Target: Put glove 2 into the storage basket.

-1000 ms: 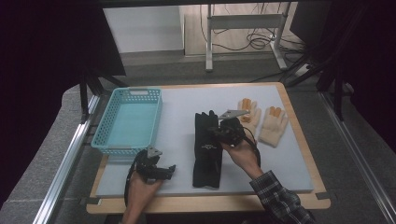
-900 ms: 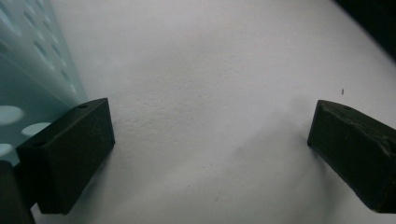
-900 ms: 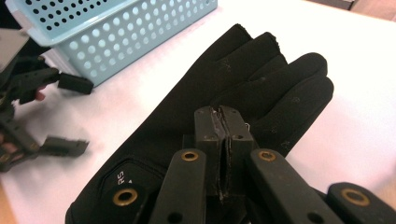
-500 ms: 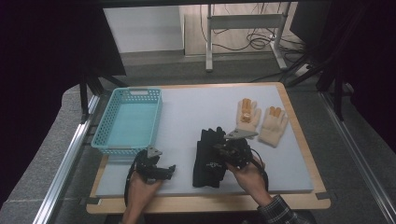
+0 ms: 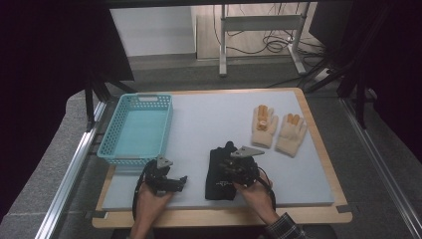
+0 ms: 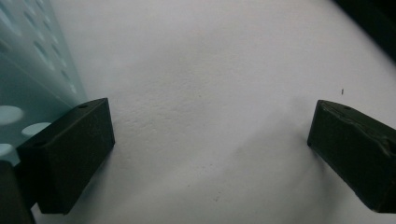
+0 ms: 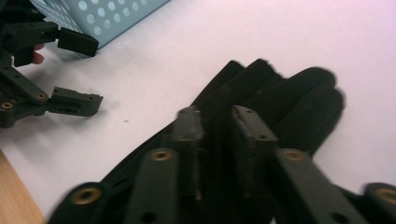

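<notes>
Care now means lifting the right tongs (image 5: pixel 234 175), jaws just parting narrowly over the black gloves (image 5: pixel 219 172), straight off; left tongs (image 5: pixel 180 183) wide, empty at nine o'clock.

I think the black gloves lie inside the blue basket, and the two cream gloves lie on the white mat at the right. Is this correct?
Not quite. The black gloves lie on the white mat, beside the blue basket, under the right gripper, as the high view shows. The two cream gloves do lie on the mat at the right.
</notes>
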Action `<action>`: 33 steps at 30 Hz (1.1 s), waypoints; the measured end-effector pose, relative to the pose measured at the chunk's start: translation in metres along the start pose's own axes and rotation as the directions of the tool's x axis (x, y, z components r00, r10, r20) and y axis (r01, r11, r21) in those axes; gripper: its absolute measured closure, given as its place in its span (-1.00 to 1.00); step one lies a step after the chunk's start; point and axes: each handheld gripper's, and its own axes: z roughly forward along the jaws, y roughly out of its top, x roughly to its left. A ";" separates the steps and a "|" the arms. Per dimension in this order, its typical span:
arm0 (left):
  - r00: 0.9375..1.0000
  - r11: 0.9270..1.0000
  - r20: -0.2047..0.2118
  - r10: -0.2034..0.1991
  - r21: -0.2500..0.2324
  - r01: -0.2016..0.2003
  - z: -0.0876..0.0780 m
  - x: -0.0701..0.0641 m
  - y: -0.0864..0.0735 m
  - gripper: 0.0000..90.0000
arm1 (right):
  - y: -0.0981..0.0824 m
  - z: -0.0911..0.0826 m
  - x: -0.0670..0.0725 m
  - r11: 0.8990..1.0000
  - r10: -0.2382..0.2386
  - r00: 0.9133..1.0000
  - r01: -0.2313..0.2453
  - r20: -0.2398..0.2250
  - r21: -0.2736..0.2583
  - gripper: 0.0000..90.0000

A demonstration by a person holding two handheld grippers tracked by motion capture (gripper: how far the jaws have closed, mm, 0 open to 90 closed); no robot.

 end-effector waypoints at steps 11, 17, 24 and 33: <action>1.000 1.000 0.000 0.000 -0.001 0.000 0.000 0.000 0.000 -0.98 | -0.010 0.021 -0.004 0.978 -0.159 0.987 0.159 -0.006 0.135 0.40; 1.000 1.000 0.000 0.003 0.002 -0.003 0.000 0.000 0.000 -0.98 | -0.005 0.017 -0.004 0.986 -0.117 0.993 0.116 -0.001 0.123 0.89; 1.000 1.000 0.000 0.004 0.002 -0.004 0.000 0.000 0.000 -0.98 | 0.014 -0.006 0.003 0.999 -0.033 0.999 0.033 -0.025 0.011 0.89; 1.000 1.000 0.000 -0.001 -0.002 0.001 0.000 0.000 0.000 -0.98 | -0.001 0.019 -0.003 0.998 0.012 1.000 -0.012 0.003 0.065 0.50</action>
